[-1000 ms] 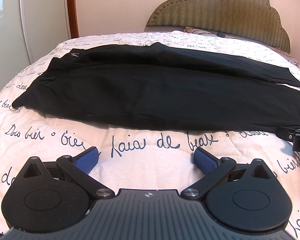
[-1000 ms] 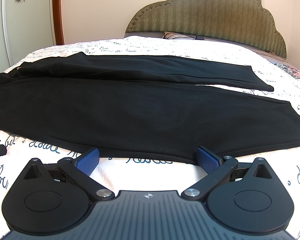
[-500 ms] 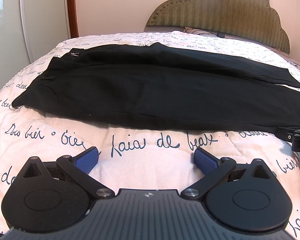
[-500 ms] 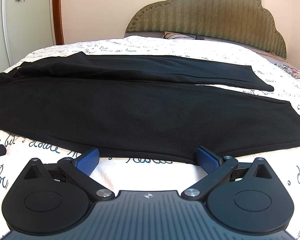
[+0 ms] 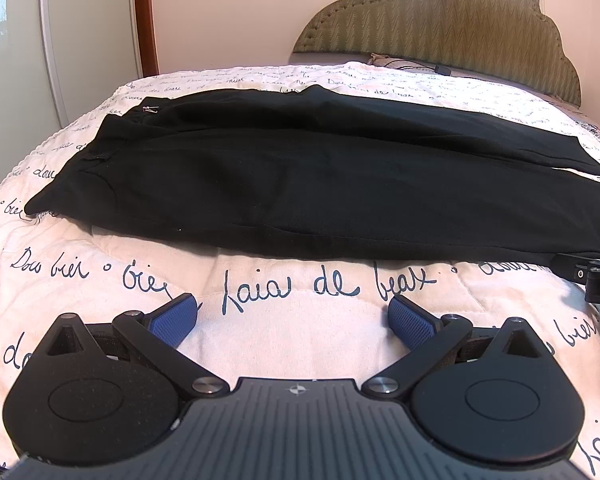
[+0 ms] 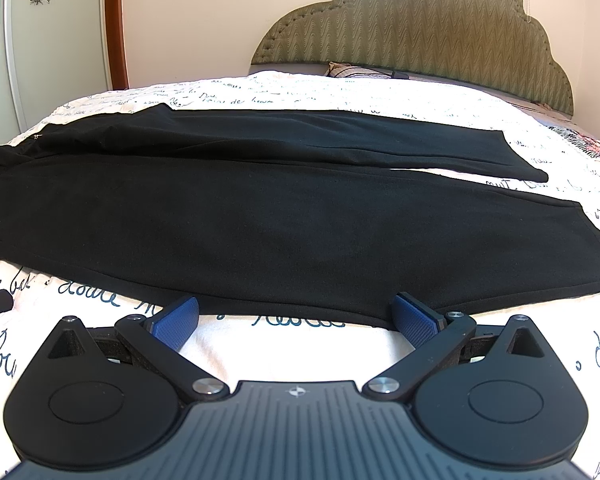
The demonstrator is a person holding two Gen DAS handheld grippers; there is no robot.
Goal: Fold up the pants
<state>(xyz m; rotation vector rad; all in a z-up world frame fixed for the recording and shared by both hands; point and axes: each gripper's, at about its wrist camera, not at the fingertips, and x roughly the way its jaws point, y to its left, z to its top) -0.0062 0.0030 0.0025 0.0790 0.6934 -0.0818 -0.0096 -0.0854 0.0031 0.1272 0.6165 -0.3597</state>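
Black pants (image 5: 300,184) (image 6: 260,224) lie spread flat across the bed, waistband at the left, both legs running to the right, with the far leg slightly apart at the hems. My left gripper (image 5: 292,316) is open over bare bedspread, a short way in front of the near leg's edge. My right gripper (image 6: 296,316) is open too, its blue fingertips right at the near edge of the near leg, nothing between them. The right gripper's tip (image 5: 592,272) shows at the right edge of the left wrist view.
The bedspread (image 5: 100,272) is white with dark cursive writing. A green padded headboard (image 6: 420,40) stands at the far end with a pillow (image 6: 352,70) below it. A white wardrobe door (image 5: 60,40) and wooden frame stand at the left.
The left wrist view has drifted very slightly; the pants and both grippers otherwise stand as before, both still open.
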